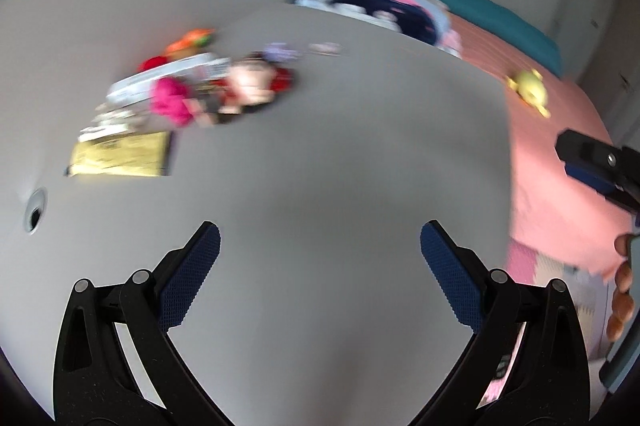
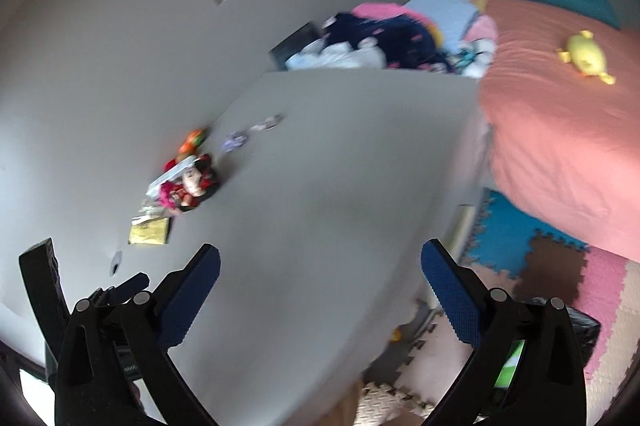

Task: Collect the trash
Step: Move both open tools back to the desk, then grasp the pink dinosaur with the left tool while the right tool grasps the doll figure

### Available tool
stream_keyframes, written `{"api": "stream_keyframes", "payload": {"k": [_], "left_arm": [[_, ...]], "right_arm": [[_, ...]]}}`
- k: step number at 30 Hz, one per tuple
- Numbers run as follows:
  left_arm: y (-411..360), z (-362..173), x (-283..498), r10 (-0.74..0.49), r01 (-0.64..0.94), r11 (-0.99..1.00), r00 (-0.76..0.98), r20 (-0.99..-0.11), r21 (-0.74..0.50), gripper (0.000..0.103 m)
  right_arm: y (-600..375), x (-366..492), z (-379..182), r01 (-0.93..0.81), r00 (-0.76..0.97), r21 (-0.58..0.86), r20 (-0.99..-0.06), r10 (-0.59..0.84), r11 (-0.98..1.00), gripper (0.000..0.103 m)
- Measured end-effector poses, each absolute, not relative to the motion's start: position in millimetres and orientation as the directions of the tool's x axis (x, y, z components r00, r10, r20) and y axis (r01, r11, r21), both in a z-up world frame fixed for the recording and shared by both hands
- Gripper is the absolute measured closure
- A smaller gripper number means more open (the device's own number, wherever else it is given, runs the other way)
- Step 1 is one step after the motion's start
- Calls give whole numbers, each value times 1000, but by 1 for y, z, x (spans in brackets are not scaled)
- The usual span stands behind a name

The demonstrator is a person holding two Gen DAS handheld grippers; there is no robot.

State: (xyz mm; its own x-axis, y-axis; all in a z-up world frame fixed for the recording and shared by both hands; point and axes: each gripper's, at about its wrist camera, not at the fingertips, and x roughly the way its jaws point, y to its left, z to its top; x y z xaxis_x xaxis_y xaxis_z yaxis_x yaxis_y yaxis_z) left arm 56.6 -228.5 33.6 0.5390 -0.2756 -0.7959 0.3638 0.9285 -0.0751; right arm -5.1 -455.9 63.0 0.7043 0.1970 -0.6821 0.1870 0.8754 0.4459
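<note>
I am holding my left claw and right claw spread wide and empty over the grey table. The trash is lying well ahead, far left by the wall: a yellow wrapper nearest me, blurred colourful clutter just beyond it.

Both wrist cams angled down, sharing grey tabletop.
</note>
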Motion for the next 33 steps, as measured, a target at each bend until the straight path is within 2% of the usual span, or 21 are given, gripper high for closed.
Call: {"api": "stream_keyframes", "payload": {"k": [5,12,21,27,30,31,33], "left_arm": [[-182,33,88,-213,251,965,565,-797,-79,6],[-119,29,124,-147,91,989,582,-800,-116,6],[-80,23,148,-119,4,989,589,-800,-145,6],[-74,22,162,-123,-11,987,590,-798,-160,6],[-75,23,166,-123,-8,987,590,-798,-159,6],[-76,23,167,-125,-5,987,590,-797,-158,6],[-81,24,171,-125,0,988,590,-798,-155,6]], "right_arm": [[-411,46,65,137,680,420,-698,223,897,3],[-353,114,51,122,632,478,-713,303,870,3],[-319,176,27,192,630,565,-698,341,803,6],[-304,201,12,228,611,531,-731,304,816,14],[-298,209,11,239,602,484,-754,263,842,30],[-297,212,10,236,597,482,-757,266,844,40],[-298,216,9,230,585,495,-758,287,838,45]]}}
